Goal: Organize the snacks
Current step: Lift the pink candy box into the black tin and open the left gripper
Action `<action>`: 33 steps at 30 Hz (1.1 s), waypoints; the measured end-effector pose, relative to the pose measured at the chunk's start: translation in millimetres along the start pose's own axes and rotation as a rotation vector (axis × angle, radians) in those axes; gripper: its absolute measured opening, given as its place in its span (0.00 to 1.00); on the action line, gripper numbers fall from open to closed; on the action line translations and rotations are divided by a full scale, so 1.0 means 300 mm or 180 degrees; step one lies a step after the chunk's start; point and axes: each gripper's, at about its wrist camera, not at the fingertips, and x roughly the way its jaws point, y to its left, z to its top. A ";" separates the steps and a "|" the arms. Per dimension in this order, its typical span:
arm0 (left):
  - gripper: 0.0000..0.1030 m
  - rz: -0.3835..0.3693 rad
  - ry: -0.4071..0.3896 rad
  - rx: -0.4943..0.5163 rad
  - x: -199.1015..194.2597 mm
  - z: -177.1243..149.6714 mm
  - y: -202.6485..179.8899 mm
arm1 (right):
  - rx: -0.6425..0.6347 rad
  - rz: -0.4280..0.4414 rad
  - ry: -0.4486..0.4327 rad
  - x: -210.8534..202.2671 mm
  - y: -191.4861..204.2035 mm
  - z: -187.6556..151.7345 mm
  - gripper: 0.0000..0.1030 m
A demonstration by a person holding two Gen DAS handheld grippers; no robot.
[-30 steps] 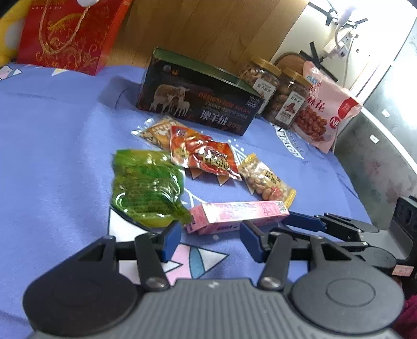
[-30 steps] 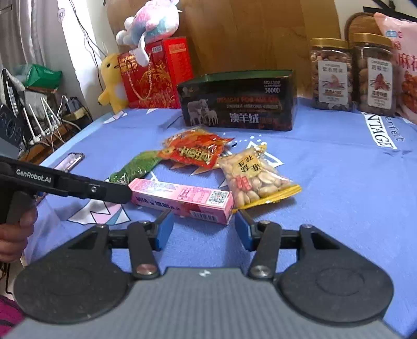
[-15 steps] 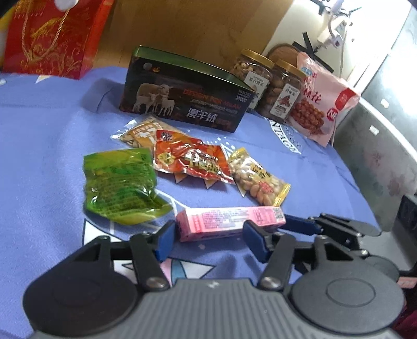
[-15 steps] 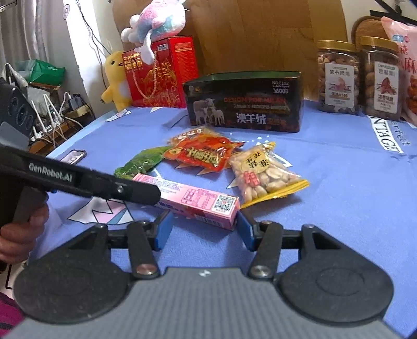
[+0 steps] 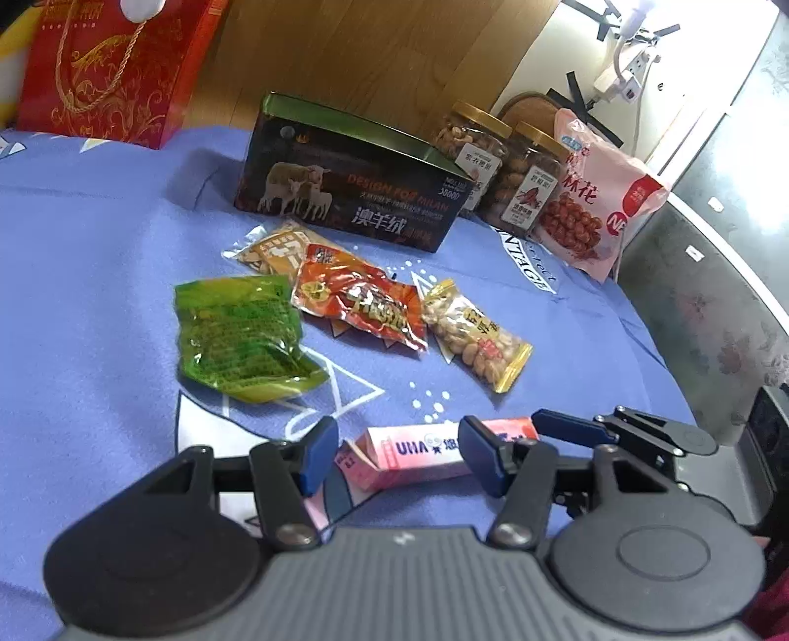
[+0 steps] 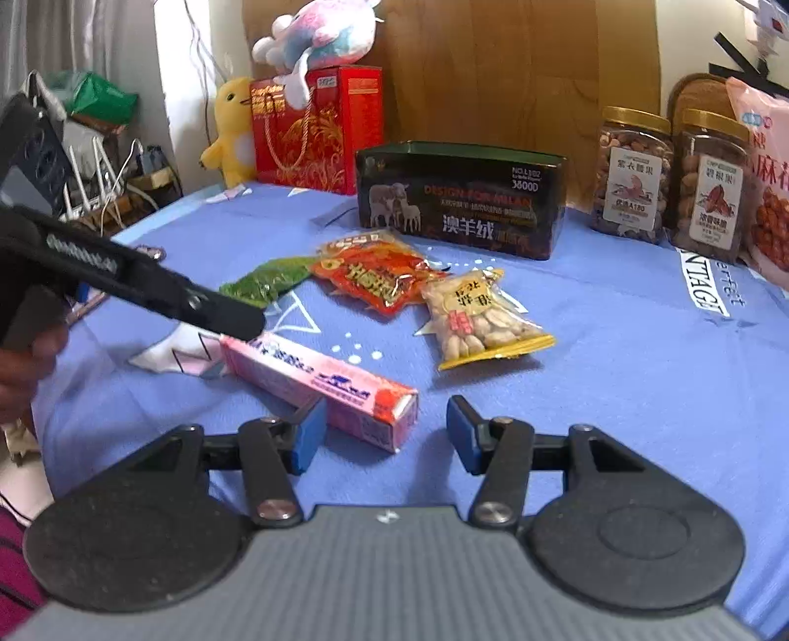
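A pink snack box [image 5: 414, 456] lies on the blue cloth between the open fingers of my left gripper [image 5: 397, 456]. In the right wrist view the box [image 6: 320, 382] lies just ahead of my open right gripper [image 6: 384, 431], its near end by the left finger. The left gripper's body [image 6: 148, 291] hangs over the box's far end. Beyond lie a green packet [image 5: 236, 335], a red packet [image 5: 360, 301], a peanut packet [image 5: 473, 335] and a beige packet [image 5: 276, 251]. A dark open tin [image 5: 355, 197] stands behind them.
Two nut jars [image 5: 498, 162] and a pink snack bag [image 5: 596, 197] stand at the back right. A red gift bag [image 5: 108, 69] stands back left, with plush toys [image 6: 315, 34] on it. The table edge [image 5: 656, 345] drops off at right.
The pink box has shifted toward me and turned, now sitting between the left gripper's fingers. Both grippers stay open and have closed in on the box.
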 end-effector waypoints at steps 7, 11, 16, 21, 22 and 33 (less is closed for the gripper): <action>0.43 0.0000 0.0133 0.0022 0.046 -0.017 -0.025 | -0.0092 -0.0010 0.0077 0.031 0.027 -0.006 0.50; 0.43 -0.0013 0.0015 0.0068 0.012 0.033 -0.041 | 0.0030 -0.0023 -0.0010 0.008 0.019 0.025 0.49; 0.43 -0.0030 -0.0334 0.0263 -0.024 0.220 -0.077 | -0.0017 -0.0126 -0.0401 -0.003 -0.030 0.170 0.49; 0.43 0.0003 -0.0615 0.0324 0.046 0.467 -0.078 | -0.0146 -0.0348 -0.0685 0.090 -0.146 0.366 0.49; 0.43 0.0025 -0.0644 0.0323 0.070 0.514 -0.072 | -0.0139 -0.0373 -0.0701 0.119 -0.165 0.404 0.49; 0.44 0.0303 -0.0454 0.0093 0.332 0.693 0.077 | -0.0013 -0.0376 -0.0510 0.364 -0.307 0.544 0.51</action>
